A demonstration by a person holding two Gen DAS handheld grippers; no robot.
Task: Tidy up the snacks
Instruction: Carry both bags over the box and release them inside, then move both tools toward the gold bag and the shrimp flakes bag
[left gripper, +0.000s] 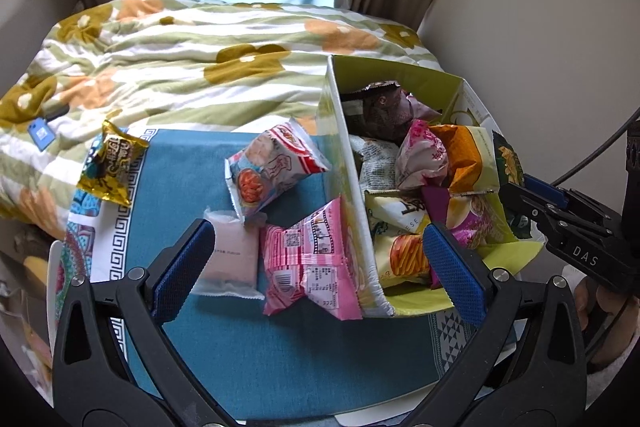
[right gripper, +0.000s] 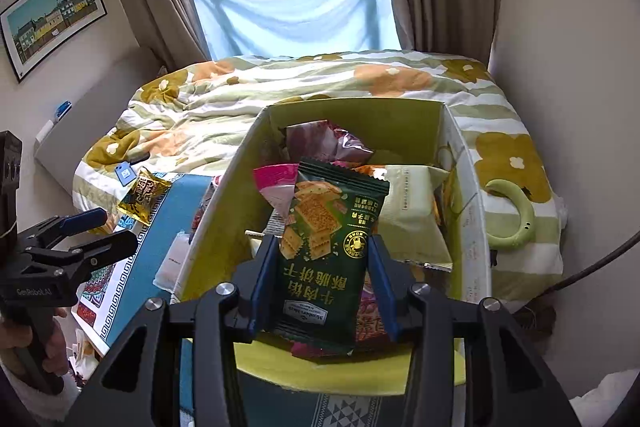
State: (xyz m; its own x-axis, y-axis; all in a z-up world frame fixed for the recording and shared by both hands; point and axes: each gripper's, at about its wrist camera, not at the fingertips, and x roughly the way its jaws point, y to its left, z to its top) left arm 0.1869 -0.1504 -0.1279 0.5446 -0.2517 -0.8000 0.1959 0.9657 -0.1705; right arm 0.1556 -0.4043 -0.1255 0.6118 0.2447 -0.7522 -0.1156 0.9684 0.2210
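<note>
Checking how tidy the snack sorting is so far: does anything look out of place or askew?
Yes. The gold snack packet lies apart from the others, tilted, half on the floral quilt and half on the blue cloth. Three more packets lie loose beside the box, whose contents are heaped unevenly.

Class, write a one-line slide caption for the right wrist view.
Right gripper holds a dark green cracker packet over a snack-filled box on the bed.
</note>
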